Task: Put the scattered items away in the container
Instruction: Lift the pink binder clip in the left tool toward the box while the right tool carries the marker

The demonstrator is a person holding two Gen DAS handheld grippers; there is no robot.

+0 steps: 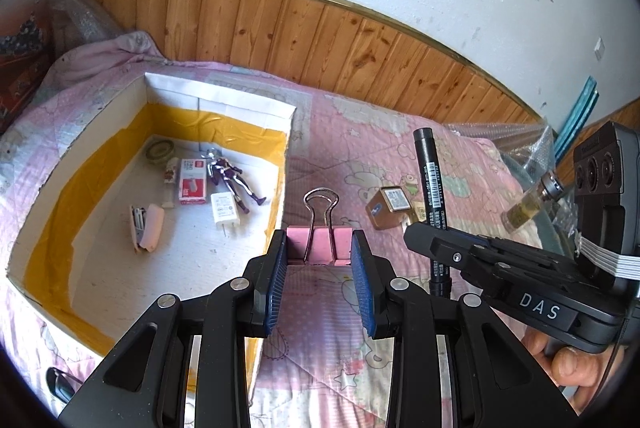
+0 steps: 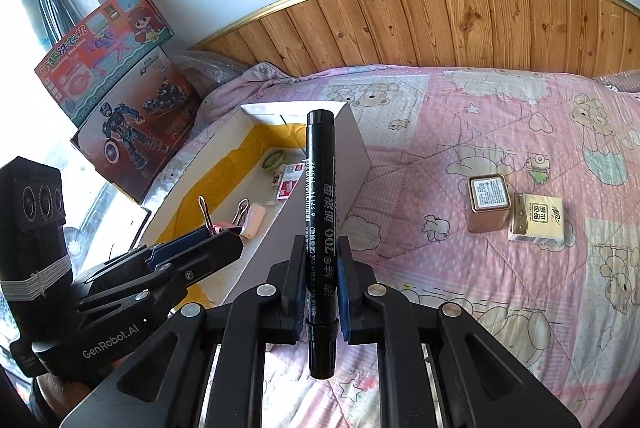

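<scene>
the left gripper [image 1: 319, 255] clamps a pink binder clip [image 1: 320, 246] by its sides, beside the cardboard box [image 1: 96, 131]'s near wall. the right gripper [image 2: 320, 260] grips a black marker [image 2: 319, 187] upright near that box. a small tin [image 2: 489, 201] and a tissue pack [image 2: 538, 224], touching, lie on the pink quilt [image 2: 500, 115].

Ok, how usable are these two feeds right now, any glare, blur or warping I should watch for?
Left wrist view: heavy fisheye bend on the headboard, dark corners, but the binder clip in the left hand-held gripper is sharp. Right wrist view: the window at the left edge is blown out, while the marker in the right hand-held gripper and the box read clearly.
</scene>
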